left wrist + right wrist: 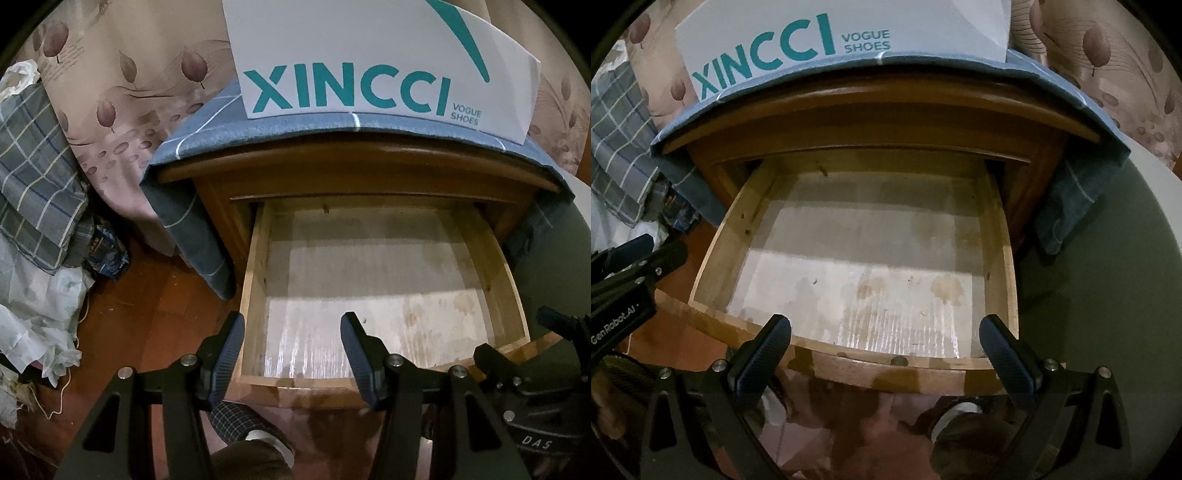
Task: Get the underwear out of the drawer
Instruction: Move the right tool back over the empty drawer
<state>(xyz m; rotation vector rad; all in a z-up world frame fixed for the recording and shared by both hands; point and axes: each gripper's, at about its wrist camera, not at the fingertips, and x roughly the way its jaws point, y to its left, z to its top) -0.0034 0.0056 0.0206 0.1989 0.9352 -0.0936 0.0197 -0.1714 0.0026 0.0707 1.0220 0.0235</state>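
Note:
The wooden drawer (pixel 255 295) of the nightstand stands pulled out, and only its bare, stained whitish bottom shows in both views. No underwear is visible in either view. My left gripper (pixel 293 332) hovers open over the drawer's front left corner, one finger outside the left wall and one over the inside, with nothing between them. My right gripper (pixel 884 326) is also open and holds nothing, its fingertips (pixel 991 328) spread wide just above the drawer (pixel 716 254) front edge. The left gripper's body (pixel 631 254) shows at the right wrist view's left edge.
A blue cloth (pixel 295 129) covers the nightstand top, with a white XINCCI shoe box (pixel 369 55) on it. Plaid fabric and crumpled white cloth (pixel 33 177) pile up on the wooden floor to the left. A grey-green surface (pixel 1089 295) lies right of the drawer. A person's shoe (pixel 956 413) is below.

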